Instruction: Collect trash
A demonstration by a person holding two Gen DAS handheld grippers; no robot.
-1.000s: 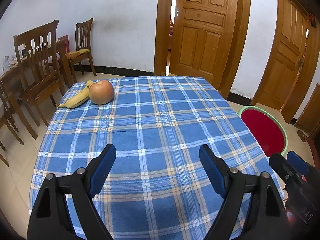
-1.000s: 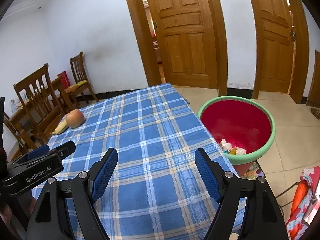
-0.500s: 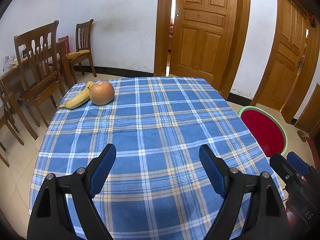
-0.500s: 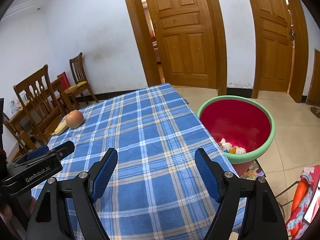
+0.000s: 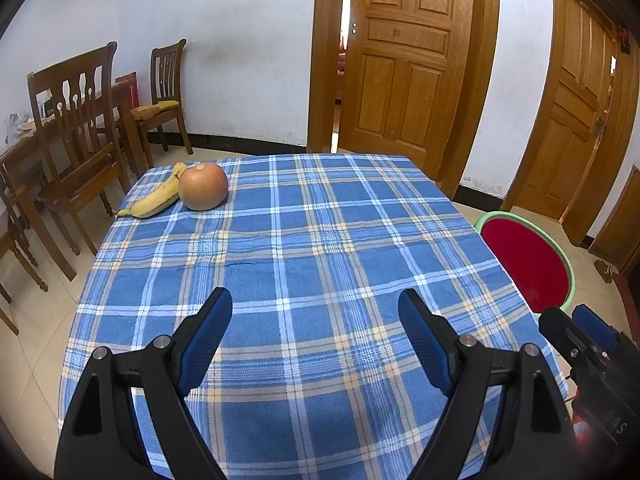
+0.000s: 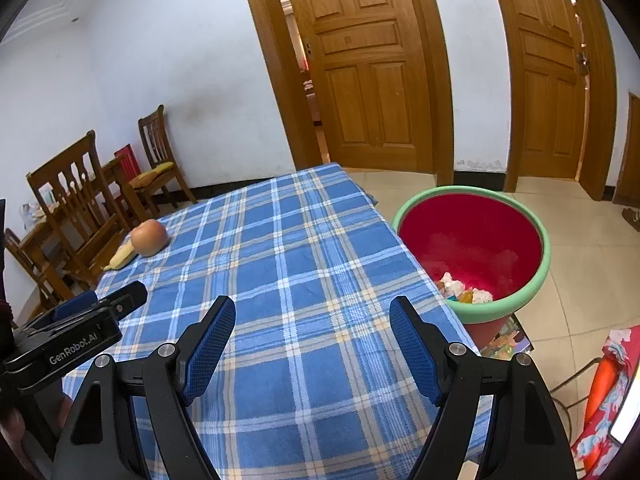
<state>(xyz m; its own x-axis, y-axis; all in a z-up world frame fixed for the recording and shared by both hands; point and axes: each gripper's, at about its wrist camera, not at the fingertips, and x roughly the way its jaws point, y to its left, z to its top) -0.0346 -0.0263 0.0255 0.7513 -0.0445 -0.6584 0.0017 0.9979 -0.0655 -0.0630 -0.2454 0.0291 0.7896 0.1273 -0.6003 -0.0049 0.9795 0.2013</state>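
While both grippers gape empty, apple (image 5: 203,186) near far table (image 5: 304,280) edge; bin (image 6: 536,288) alongside.

One apple (image 5: 203,185), one banana (image 5: 155,199), one basin (image 6: 536,280), two doors (image 5: 404,64), two grippers (image 5: 315,330). At least three chairs (image 5: 78,120). Crumpled scraps (image 6: 466,290) in basin: number unclear.

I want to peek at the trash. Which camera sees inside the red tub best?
The right wrist view. It looks down into the red tub beside the table, so the crumpled trash at its bottom shows. The left wrist view catches only part of the tub past the table's edge, and no trash shows there.
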